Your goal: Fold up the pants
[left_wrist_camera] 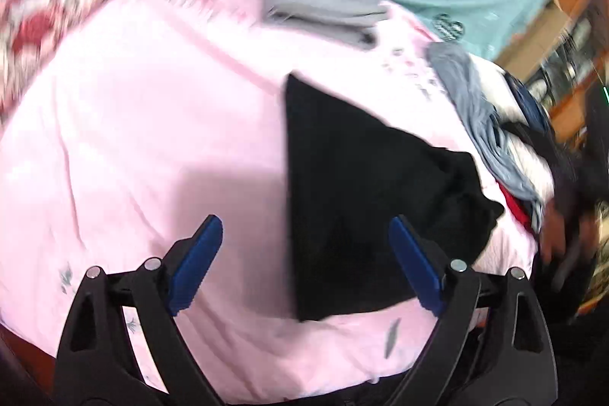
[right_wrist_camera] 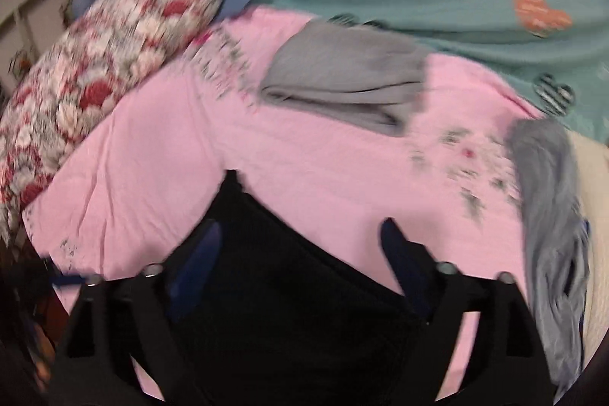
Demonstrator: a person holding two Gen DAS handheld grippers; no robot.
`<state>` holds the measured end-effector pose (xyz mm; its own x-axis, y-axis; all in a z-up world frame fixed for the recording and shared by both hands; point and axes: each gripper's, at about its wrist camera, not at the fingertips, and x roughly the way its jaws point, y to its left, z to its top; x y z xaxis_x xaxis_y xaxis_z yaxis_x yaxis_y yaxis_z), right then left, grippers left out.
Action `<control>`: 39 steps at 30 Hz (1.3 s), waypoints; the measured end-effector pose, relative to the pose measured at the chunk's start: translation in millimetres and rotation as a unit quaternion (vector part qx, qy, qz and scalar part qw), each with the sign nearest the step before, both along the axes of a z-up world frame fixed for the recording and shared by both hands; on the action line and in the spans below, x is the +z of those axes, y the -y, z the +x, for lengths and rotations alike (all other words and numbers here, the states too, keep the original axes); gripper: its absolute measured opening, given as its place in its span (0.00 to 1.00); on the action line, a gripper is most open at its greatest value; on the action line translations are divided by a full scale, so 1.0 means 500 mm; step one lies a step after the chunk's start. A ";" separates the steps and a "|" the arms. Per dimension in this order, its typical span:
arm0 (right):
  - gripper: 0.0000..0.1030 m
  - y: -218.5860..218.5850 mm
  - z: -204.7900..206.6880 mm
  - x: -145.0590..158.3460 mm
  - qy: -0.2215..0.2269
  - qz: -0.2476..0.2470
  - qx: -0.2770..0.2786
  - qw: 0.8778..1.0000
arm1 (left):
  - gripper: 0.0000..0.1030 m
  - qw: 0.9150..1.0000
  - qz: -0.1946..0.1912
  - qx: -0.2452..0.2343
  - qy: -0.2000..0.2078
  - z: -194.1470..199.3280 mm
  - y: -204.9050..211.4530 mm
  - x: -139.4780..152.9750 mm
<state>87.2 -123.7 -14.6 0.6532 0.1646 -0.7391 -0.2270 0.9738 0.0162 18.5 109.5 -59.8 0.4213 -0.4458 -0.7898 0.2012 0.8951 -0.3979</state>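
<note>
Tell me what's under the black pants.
The black pants lie on a pink sheet, which shows all around them. Whatever lies directly beneath the fabric is covered and cannot be seen.

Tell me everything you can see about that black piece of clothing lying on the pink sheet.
The black pants look like soft, matte dark fabric, already folded into a flat, roughly wedge-shaped stack with one straight edge and a rumpled end. They lie on the pink sheet, apart from the folded grey garment farther back. The left gripper and right gripper hover over them, both open, gripping nothing. Blur hides seams and pockets.
</note>
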 end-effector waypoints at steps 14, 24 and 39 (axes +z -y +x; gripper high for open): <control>0.91 0.340 -0.305 -0.153 -0.054 0.160 -0.214 0.962 | 0.88 0.967 -0.162 -0.116 -0.162 0.179 0.162 -0.141; 0.91 0.243 -0.134 -0.220 -0.193 0.246 -0.117 0.943 | 0.89 0.963 -0.188 -0.147 -0.126 0.170 0.157 -0.147; 0.74 0.202 -0.034 -0.273 -0.209 0.315 -0.065 0.924 | 0.30 0.963 -0.197 -0.107 -0.151 0.183 0.136 -0.156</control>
